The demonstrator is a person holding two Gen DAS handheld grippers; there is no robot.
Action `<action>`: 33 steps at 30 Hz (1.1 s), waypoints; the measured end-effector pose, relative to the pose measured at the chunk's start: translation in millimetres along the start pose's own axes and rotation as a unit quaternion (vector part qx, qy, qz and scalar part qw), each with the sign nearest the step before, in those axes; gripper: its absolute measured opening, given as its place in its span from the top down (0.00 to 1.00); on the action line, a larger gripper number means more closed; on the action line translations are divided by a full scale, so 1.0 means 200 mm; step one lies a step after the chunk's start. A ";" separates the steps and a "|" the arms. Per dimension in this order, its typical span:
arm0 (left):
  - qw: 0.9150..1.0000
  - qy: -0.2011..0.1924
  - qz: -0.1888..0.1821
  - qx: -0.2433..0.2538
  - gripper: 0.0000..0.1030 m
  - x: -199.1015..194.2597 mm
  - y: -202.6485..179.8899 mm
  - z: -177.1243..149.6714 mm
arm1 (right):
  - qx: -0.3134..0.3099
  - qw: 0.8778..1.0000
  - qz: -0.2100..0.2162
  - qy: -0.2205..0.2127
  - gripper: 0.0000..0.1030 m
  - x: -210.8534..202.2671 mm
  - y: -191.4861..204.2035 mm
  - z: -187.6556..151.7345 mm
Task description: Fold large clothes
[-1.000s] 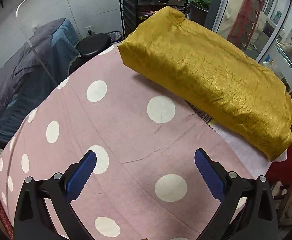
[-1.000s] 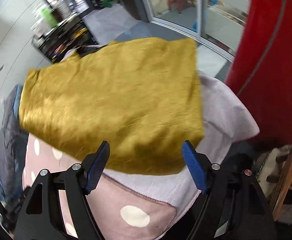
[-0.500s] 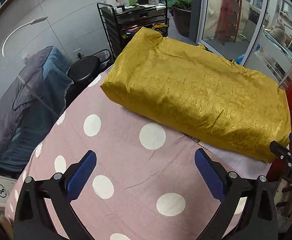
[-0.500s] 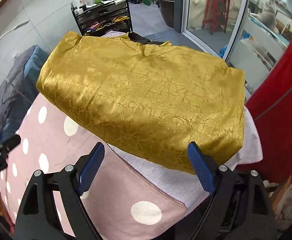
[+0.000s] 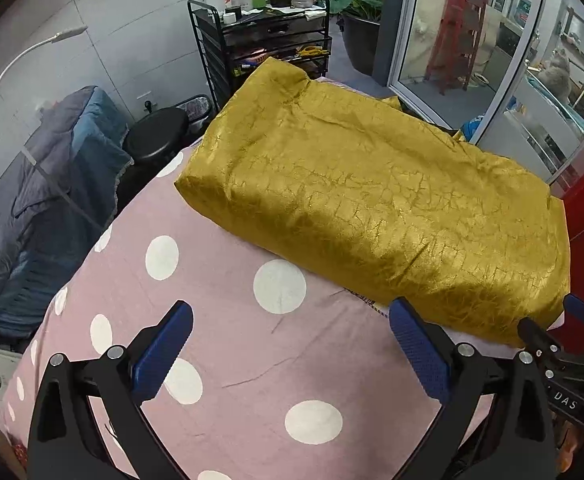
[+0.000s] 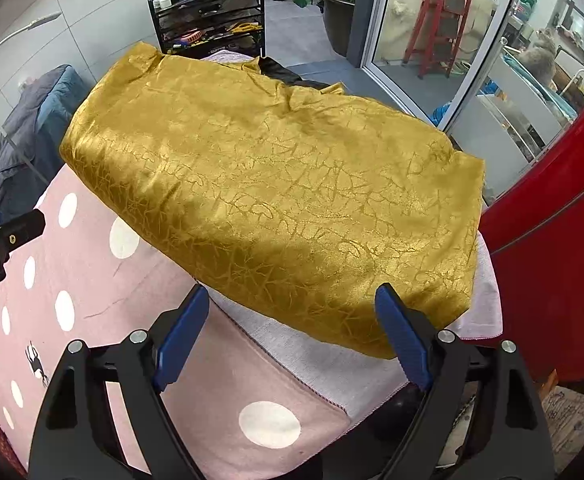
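Pink polka-dot sheet (image 5: 220,320) is covering the work surface, with the folded gold garment (image 5: 376,208) lying across its far end. Left gripper (image 5: 290,344) and right gripper (image 6: 292,332) are hovering just short of the garment, fingers spread, pinching nothing.

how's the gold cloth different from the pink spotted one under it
The gold cloth is plain mustard with a shiny crackle weave; the pink spotted cloth is matte with white dots. The gold cloth is folded into a thick block; the pink spotted cloth is spread flat. The gold cloth lies on top at the far side; the pink spotted cloth covers more of the surface. Neither is gripped.
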State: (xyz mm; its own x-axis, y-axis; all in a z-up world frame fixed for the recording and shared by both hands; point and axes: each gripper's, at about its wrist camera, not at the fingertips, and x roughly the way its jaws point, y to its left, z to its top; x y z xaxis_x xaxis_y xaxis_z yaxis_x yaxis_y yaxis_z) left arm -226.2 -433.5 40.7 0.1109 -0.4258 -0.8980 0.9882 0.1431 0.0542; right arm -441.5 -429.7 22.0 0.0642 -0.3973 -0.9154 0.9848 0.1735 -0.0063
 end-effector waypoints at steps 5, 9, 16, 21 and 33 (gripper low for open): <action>1.000 0.006 -0.002 0.007 0.06 0.01 -0.02 0.01 | 0.003 1.000 0.003 0.008 0.18 0.02 -0.01 -0.01; 1.000 0.015 -0.005 0.018 0.06 0.03 -0.05 0.00 | 0.001 1.000 0.002 0.010 0.18 0.03 -0.01 -0.01; 0.999 0.028 0.001 0.046 0.06 0.05 -0.09 0.01 | 0.002 1.000 -0.002 0.018 0.18 0.04 -0.01 -0.03; 0.998 0.033 0.001 0.057 0.06 0.06 -0.12 0.01 | 0.008 1.000 -0.005 0.019 0.18 0.04 -0.02 -0.03; 0.998 0.036 0.004 0.060 0.06 0.06 -0.12 0.02 | 0.019 1.000 -0.008 0.014 0.18 0.02 -0.03 -0.03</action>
State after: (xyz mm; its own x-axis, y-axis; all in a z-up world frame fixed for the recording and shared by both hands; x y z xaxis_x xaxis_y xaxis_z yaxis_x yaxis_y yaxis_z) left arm -247.3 -444.7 30.4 0.1154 -0.3600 -0.9258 0.9933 0.0369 0.1095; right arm -448.9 -426.7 15.3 0.0439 -0.3745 -0.9262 0.9910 0.1334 -0.0070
